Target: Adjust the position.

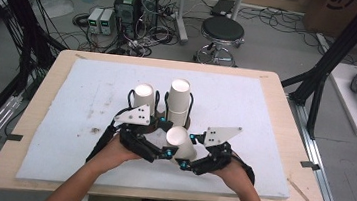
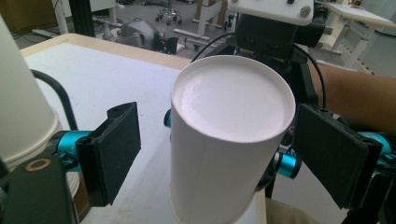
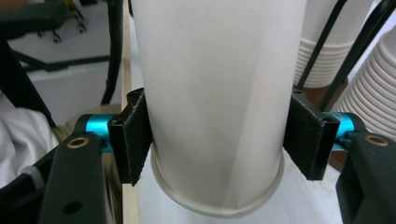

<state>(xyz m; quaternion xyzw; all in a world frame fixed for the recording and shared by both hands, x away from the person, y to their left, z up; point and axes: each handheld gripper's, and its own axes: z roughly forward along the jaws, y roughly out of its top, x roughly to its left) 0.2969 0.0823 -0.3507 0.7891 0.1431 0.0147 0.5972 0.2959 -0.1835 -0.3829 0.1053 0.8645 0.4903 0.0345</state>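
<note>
Two forearms come in from the bottom of the high view, bent in toward each other over the near part of the worktop (image 1: 265, 119). Each hand holds a pair of tongs, and both point in at one upside-down white paper cup (image 1: 180, 142) between them. This cup tilts and sits just in front of two stacks of cups (image 1: 178, 100) in a dark wire rack (image 1: 157, 109). On the person's right, the right tongs (image 1: 183, 164) squeeze the cup near its rim, a black pad pressed on each side. On the other side, the left tongs (image 1: 168, 153) stand wide open around the same cup, pads (image 2: 112, 149) apart from its wall and not touching it.
</note>
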